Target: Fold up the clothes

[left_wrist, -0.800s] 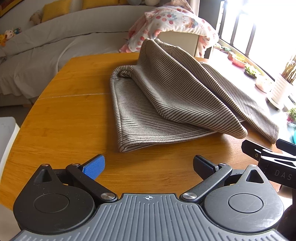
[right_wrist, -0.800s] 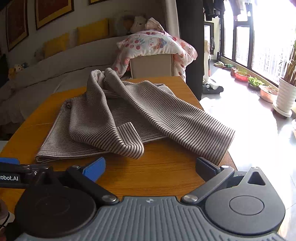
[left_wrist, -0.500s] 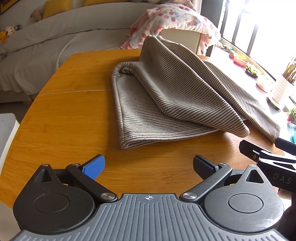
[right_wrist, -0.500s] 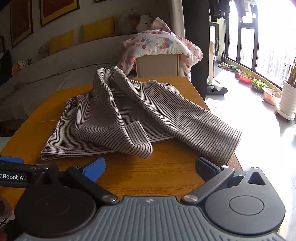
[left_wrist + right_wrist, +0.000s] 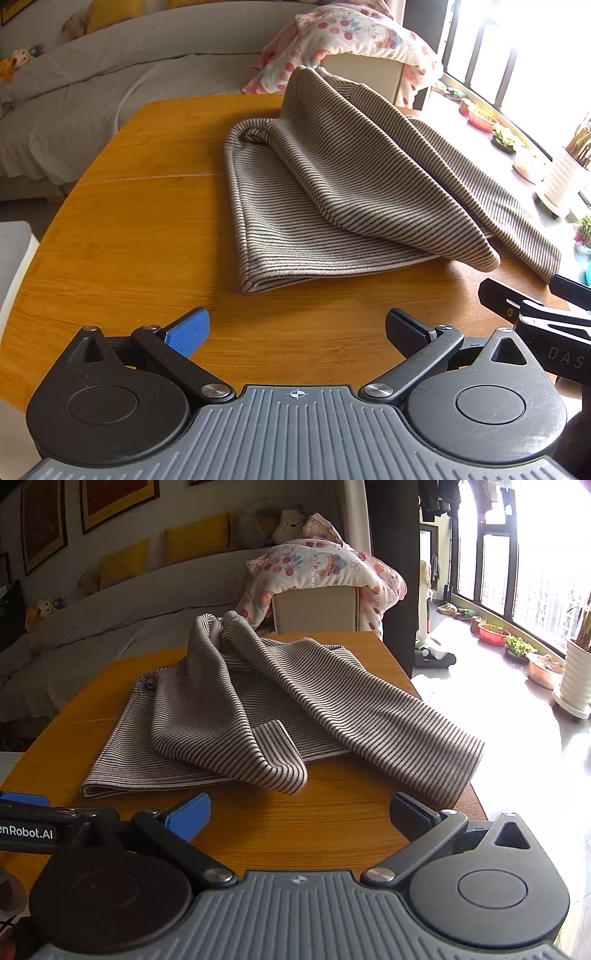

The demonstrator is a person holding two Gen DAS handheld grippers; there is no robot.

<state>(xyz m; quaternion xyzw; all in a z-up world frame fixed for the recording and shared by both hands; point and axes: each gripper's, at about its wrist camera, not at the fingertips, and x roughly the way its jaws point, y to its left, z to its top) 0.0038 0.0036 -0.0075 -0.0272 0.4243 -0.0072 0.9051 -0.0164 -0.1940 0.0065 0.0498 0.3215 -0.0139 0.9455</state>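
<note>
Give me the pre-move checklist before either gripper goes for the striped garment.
1. Left gripper open, nothing held: ok.
2. Right gripper open, nothing held: ok.
3. Striped garment lies flat for folding: not ok, bunched and peaked at the far side.
4. Near hem reachable, bare wooden table before it: ok.
5. Garment fully on the table: not ok, right sleeve end overhangs the edge.
6. Layers beneath: cannot tell.

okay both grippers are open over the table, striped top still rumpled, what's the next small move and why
Probably ease the right gripper forward onto the sleeve cuff lying nearest it. Both grippers are open and empty, and that sleeve lies bunched across the striped top, so it likely needs straightening first.
</note>
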